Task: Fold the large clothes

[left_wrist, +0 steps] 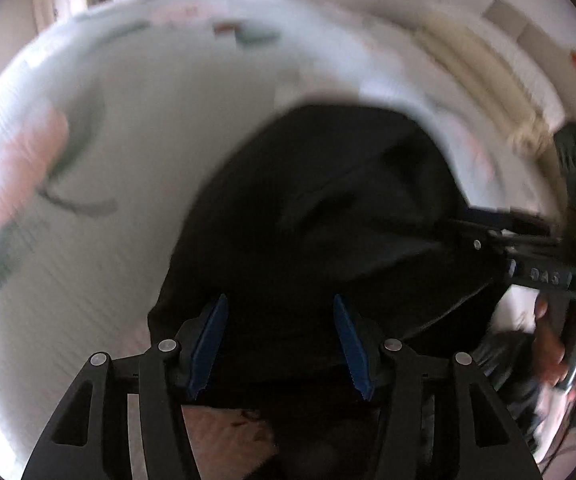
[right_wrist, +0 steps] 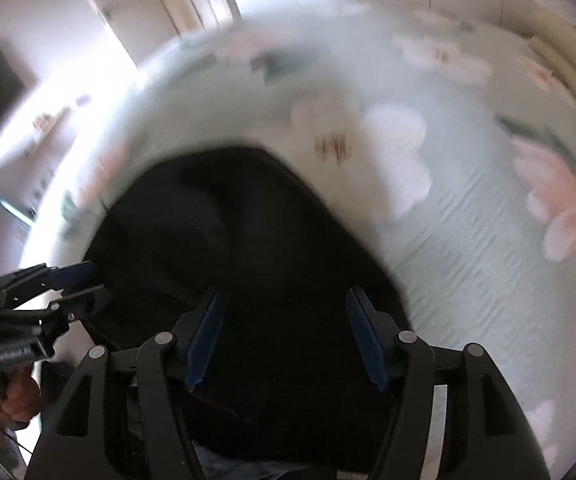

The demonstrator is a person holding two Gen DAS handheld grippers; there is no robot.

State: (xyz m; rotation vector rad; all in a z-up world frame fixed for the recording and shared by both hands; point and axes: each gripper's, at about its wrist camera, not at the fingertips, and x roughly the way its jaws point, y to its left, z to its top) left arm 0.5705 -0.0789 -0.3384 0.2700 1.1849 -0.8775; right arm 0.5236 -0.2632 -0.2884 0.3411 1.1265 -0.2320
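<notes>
Black cloth fills the middle of both wrist views: the dark garment [left_wrist: 327,208] lies bunched on the bed [left_wrist: 136,152], whose pale green cover carries pink flowers and is blurred in both pictures. Your left gripper [left_wrist: 280,344] hangs over the garment's near part with its jaws spread wide, the blue pads clear of each other and nothing between them but the cloth beneath; whether the tips touch the fabric cannot be told. Your right gripper [right_wrist: 284,340] sits the same way over the garment [right_wrist: 228,240], jaws wide apart, no fabric pinched.

In the left view the garment's far edge curves against the bed cover, and the right gripper's body comes in at the garment's right edge, with your hand [left_wrist: 551,348] on its handle. In the right view the left gripper [right_wrist: 76,284] reaches the garment's left edge, and bare bed cover spreads to the right and beyond the cloth, giving open room there. To the left the bed ends against a bright floor.

Raised lettering on each gripper body is too blurred to read.
</notes>
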